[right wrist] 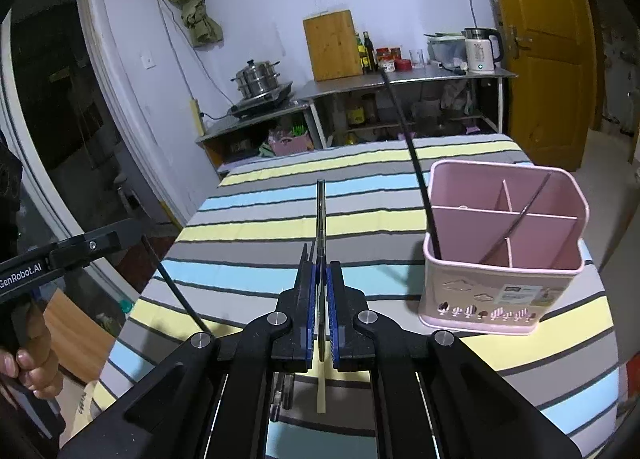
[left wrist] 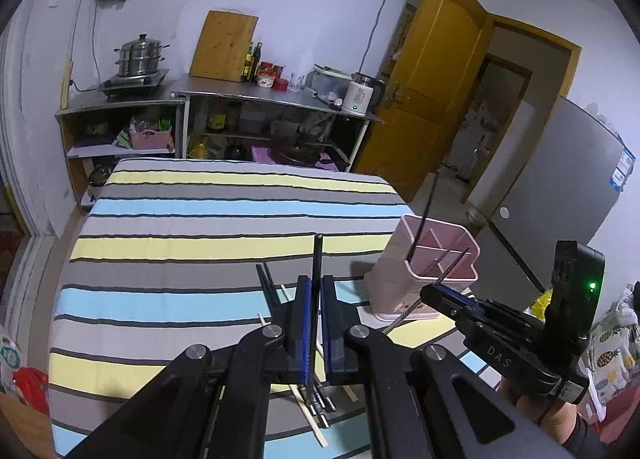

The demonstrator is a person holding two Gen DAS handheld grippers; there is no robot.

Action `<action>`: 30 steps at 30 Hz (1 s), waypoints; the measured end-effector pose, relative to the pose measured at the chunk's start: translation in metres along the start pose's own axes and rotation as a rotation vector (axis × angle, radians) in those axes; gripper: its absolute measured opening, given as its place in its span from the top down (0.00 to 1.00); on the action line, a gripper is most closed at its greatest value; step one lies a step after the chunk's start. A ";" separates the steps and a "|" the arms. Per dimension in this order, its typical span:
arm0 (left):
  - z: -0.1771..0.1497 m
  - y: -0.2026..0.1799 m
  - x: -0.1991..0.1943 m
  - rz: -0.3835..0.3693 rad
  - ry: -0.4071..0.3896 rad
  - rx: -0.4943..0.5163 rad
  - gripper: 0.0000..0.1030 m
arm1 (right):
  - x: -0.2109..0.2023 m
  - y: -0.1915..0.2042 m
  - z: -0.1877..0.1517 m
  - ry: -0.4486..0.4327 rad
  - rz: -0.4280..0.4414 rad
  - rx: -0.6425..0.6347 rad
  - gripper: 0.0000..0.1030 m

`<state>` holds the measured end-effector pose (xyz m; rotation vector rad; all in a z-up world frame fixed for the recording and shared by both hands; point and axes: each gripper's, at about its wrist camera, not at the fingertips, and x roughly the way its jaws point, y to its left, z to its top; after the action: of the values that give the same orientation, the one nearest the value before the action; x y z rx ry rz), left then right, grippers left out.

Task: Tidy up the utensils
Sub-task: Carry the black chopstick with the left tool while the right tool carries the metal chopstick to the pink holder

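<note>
My left gripper (left wrist: 316, 281) is shut on a black chopstick (left wrist: 318, 255) that points up and away over the striped tablecloth (left wrist: 192, 219). Several black and wooden chopsticks (left wrist: 318, 405) lie on the cloth beneath it. My right gripper (right wrist: 320, 265) is shut on a thin metal utensil (right wrist: 321, 211), seen edge-on. The pink divided holder (right wrist: 504, 259) stands to its right, near the table's right edge. In it a black chopstick (right wrist: 412, 155) leans and a second thin utensil (right wrist: 516, 219) lies across the dividers. In the left wrist view the right gripper (left wrist: 430, 291) hovers just in front of the holder (left wrist: 424, 271).
Metal shelving (left wrist: 224, 99) with a steamer pot (left wrist: 138, 57), a wooden board (left wrist: 224, 45), bottles and a kettle (left wrist: 360, 93) stands beyond the table's far edge. A yellow door (left wrist: 436, 71) and a grey fridge (left wrist: 560, 187) are to the right. A hand (right wrist: 36, 371) holds the left gripper.
</note>
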<state>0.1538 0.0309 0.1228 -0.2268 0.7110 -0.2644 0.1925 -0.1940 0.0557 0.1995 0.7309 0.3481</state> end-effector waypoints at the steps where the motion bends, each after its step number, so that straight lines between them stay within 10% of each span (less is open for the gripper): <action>1: 0.000 -0.002 -0.002 -0.005 -0.003 0.003 0.96 | -0.002 0.000 0.000 -0.005 0.001 0.001 0.95; 30: 0.067 -0.091 0.000 -0.205 -0.057 0.100 0.96 | -0.083 -0.045 0.029 -0.149 -0.107 0.037 0.95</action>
<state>0.1836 -0.0471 0.1985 -0.2112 0.6169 -0.4857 0.1660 -0.2688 0.1147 0.2185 0.5985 0.2157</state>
